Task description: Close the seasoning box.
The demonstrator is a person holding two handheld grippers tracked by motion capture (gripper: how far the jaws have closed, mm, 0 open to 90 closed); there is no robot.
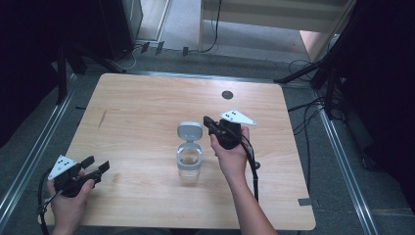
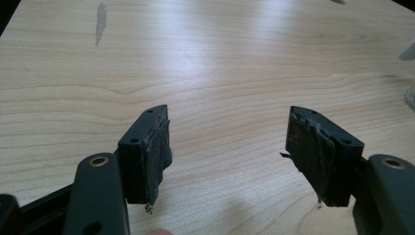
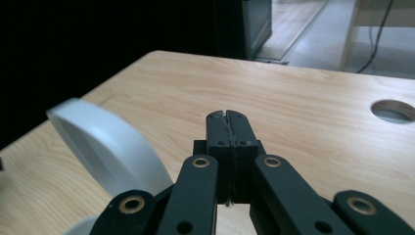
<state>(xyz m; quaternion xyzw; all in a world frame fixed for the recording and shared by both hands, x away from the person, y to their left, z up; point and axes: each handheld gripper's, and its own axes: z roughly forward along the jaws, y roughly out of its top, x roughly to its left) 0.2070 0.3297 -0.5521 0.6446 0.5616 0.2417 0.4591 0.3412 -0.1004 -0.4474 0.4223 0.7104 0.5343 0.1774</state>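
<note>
1. The right gripper (image 1: 211, 125) has its jaws pressed flat together with nothing between them; in the right gripper view (image 3: 228, 128) the two black pads meet along a thin seam. It hangs above the table just right of the container's raised lid, not touching it as far as the high view shows.
2. The left gripper (image 1: 96, 166) sits at the near left corner of the table (image 1: 147, 107), well apart from the container. Its jaws stand wide apart and empty; in the left gripper view (image 2: 230, 147) only bare wood lies between the worn pads.
3. The clear container (image 1: 189, 164) stands upright near the middle of the table, a little toward the person's side. Its grey flip lid (image 1: 190, 131) is swung up and back on its hinge, so the mouth is open. In the right gripper view the lid (image 3: 105, 147) shows as a pale tilted disc just left of the closed jaws.
4. Judging by how things lie, opening the lid looks done: it stands fully tipped back and neither gripper holds it.
5. The container appears empty, though the glare makes that hard to confirm.
6. What is left is unclear from the table, which carries nothing else to put in; closing the lid or moving the container would be the likely remainder.
</note>
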